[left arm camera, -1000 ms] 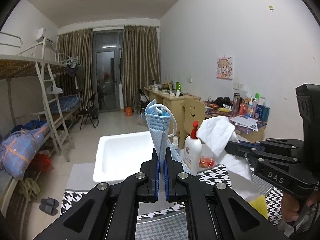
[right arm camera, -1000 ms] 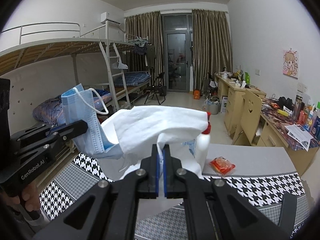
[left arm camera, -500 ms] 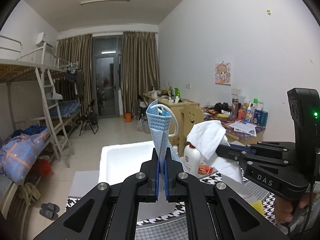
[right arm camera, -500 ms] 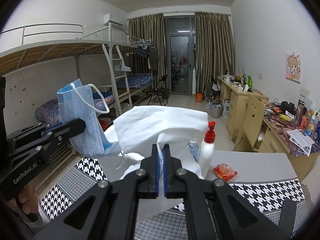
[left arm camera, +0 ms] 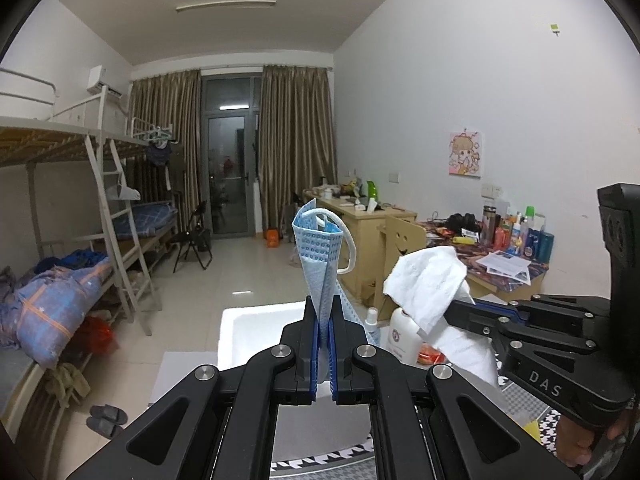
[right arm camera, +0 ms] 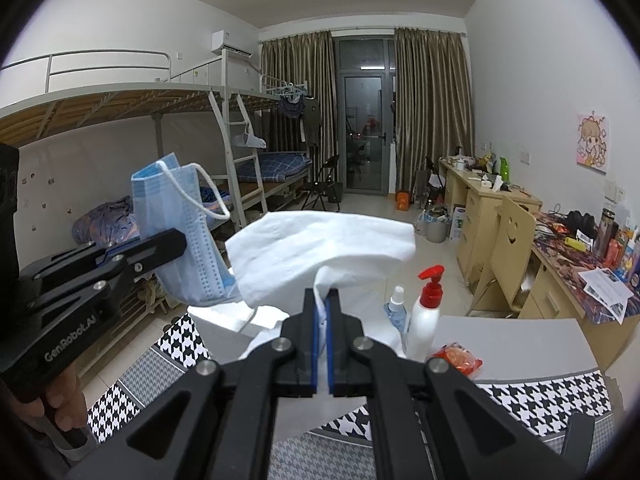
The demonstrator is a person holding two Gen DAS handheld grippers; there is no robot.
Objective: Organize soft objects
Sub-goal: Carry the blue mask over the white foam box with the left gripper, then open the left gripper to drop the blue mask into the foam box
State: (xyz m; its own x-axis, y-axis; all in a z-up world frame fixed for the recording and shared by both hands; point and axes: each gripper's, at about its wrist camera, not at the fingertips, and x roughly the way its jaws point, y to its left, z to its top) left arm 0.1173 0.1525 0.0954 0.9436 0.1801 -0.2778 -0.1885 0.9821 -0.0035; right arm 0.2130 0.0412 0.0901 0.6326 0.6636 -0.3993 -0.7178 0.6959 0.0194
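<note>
Both hands have been rising: the left gripper (left arm camera: 324, 320) is clamping a pleated blue paper face mask (left arm camera: 320, 256) upright above its jaws, the right gripper (right arm camera: 320, 316) is pinching a crumpled white tissue (right arm camera: 320, 244), both now lifted clear above the white foam box (left arm camera: 260, 328) below, ready for sorting.

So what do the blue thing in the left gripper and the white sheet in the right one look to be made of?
Face mask: likely non-woven fabric, matte, with pleats, a dotted embossed edge and a white cord ear loop. Tissue: apparently thin soft paper, matte, crumpled and drooping from the pinch.
</note>
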